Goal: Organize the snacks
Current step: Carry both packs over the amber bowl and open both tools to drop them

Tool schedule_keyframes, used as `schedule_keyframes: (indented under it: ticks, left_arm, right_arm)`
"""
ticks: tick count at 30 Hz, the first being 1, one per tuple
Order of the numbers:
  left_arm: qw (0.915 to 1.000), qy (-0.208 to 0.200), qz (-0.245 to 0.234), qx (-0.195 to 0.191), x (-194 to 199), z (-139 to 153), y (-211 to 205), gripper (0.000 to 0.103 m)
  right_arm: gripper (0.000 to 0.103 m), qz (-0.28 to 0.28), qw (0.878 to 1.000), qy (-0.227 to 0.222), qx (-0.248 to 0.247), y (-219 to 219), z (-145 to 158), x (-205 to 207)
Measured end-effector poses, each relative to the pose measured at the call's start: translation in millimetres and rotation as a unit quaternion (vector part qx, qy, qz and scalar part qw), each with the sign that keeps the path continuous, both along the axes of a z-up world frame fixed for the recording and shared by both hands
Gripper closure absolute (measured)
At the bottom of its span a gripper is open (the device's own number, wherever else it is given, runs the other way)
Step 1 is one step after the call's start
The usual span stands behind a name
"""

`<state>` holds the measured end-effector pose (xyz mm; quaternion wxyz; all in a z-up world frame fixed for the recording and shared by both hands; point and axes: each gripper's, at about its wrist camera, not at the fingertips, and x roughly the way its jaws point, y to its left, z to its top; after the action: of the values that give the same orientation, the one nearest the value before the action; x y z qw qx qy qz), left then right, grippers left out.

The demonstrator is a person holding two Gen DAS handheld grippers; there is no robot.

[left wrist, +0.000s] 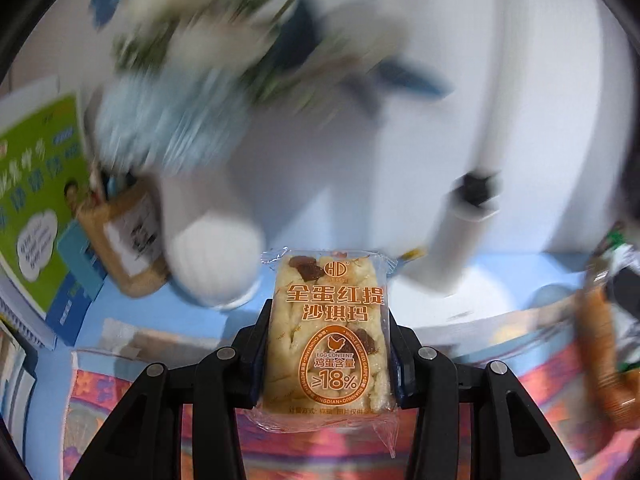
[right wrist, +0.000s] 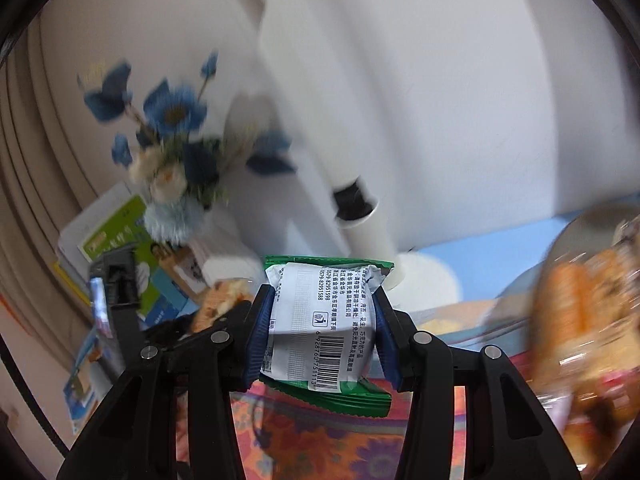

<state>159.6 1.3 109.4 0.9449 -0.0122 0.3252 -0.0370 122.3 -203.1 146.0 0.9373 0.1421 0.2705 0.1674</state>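
Note:
My left gripper (left wrist: 329, 312) is shut on a clear-wrapped sachima cake (left wrist: 329, 332) with orange print, held upright between the fingers above a floral cloth (left wrist: 320, 446). In the right wrist view my right gripper (right wrist: 323, 300) is shut on a green and silver snack packet (right wrist: 323, 320), barcode side facing the camera, pinched between the blue pads (right wrist: 260, 332). The left gripper with its cake (right wrist: 222, 304) shows blurred at the left of that view. A pile of orange-wrapped snacks (right wrist: 588, 320) lies at the right, blurred.
A vase of blue and white flowers (right wrist: 172, 152) stands at the back left beside a white lamp post (right wrist: 360, 216) with a round base. A green booklet (left wrist: 36, 200) and a brown box (left wrist: 128, 236) sit at the left on the light blue tabletop (left wrist: 500, 280).

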Motion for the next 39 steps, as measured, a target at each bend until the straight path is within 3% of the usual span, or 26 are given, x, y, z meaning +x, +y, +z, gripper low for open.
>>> schedule_keyframes:
  ticks: [3, 9, 16, 21, 22, 23, 24, 25, 27, 32, 39]
  left_arm:
    - [0.9993, -0.003, -0.030, -0.021, -14.5, 38.6, -38.8, 0.058]
    - [0.9946, -0.006, -0.095, -0.040, -28.8, 65.2, -134.1, 0.058]
    - [0.9843, 0.014, -0.170, -0.044, -50.7, 64.7, -232.0, 0.058]
    - [0.9780, 0.041, -0.202, -0.031, -55.3, 52.2, -276.3, 0.058]
    - [0.9762, 0.055, -0.209, -0.021, -53.9, 47.2, -284.4, 0.049]
    - [0.9754, 0.065, -0.210, -0.011, -52.4, 43.0, -289.5, 0.028]
    - [0.9763, 0.072, -0.204, 0.001, -51.7, 41.0, -292.9, 0.016]
    - [0.9795, 0.064, -0.191, 0.012, -52.8, 41.5, -292.8, 0.001]
    - [0.9826, 0.046, -0.179, 0.018, -59.8, 47.9, -288.9, 0.000]
    - [0.9868, 0.049, -0.154, 0.010, -61.2, 56.6, -261.6, 0.000]
    - [0.9931, 0.045, -0.108, 0.012, -80.7, 67.0, -228.4, 0.000]
  right_arm:
    - [0.057, -0.010, 1.000, -0.007, -0.008, -30.4, 27.8, -12.5]
    - [0.057, -0.058, 0.998, -0.006, -0.035, -113.1, 65.3, -34.9]
    - [0.057, -0.116, 0.992, 0.028, -0.032, -203.0, 69.5, -50.9]
    - [0.055, -0.150, 0.986, 0.065, -0.025, -248.1, 53.0, -54.8]
    - [0.053, -0.151, 0.986, 0.073, -0.021, -253.5, 48.7, -54.3]
    - [0.045, -0.153, 0.984, 0.088, -0.017, -260.8, 43.1, -52.1]
    - [0.022, -0.153, 0.982, 0.106, -0.011, -268.2, 38.6, -50.1]
    - [0.013, -0.153, 0.981, 0.121, -0.005, -272.9, 35.8, -48.4]
    - [0.013, -0.146, 0.980, 0.134, 0.016, -280.2, 30.8, -49.7]
    - [0.013, -0.160, 0.978, 0.128, 0.026, -286.2, 37.7, -64.4]
    - [0.012, -0.144, 0.983, 0.109, 0.040, -265.0, 55.7, -93.0]
